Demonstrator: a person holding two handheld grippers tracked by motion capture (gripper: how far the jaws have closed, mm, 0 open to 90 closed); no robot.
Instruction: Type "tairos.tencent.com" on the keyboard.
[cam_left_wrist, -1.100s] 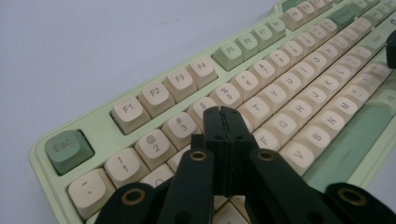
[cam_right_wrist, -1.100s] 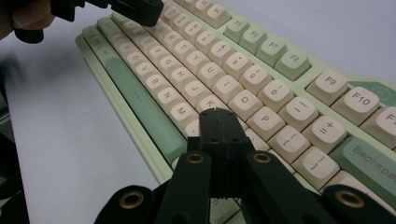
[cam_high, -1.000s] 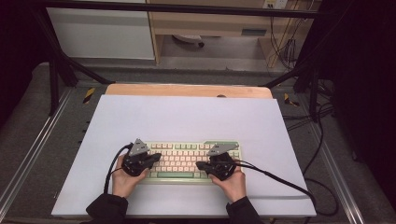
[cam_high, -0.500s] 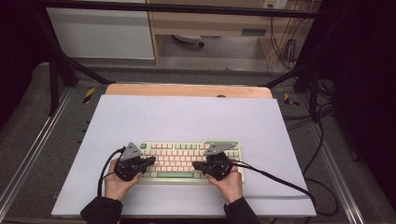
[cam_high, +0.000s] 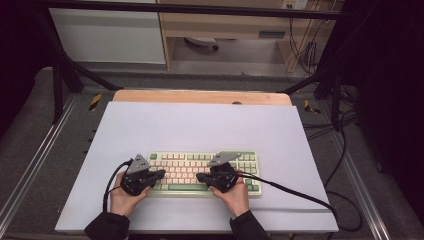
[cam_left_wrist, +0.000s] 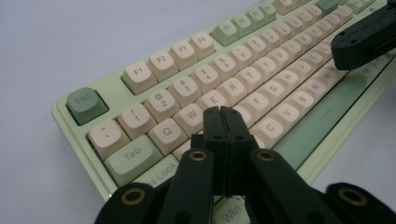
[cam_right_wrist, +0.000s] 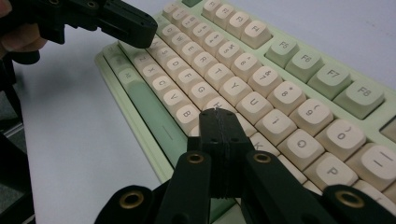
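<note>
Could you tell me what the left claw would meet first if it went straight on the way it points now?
Probably the keyboard: the shut left claw aims along the letter rows, low over the keys near S and D. The right claw lies farther on; depth is unclear.

Under the black left gripper (cam_left_wrist: 223, 111) and black right gripper (cam_right_wrist: 218, 112), the pale green keyboard (cam_high: 200, 172) bears cream keys, darker green Esc key (cam_left_wrist: 86, 104).

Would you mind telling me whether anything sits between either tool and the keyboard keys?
Nothing visible does. The left tool, jaws shut, sits directly above the keyboard near its left-hand letter keys, and the right tool, also shut, above the middle letters. No object lies between them and the keys.
</note>
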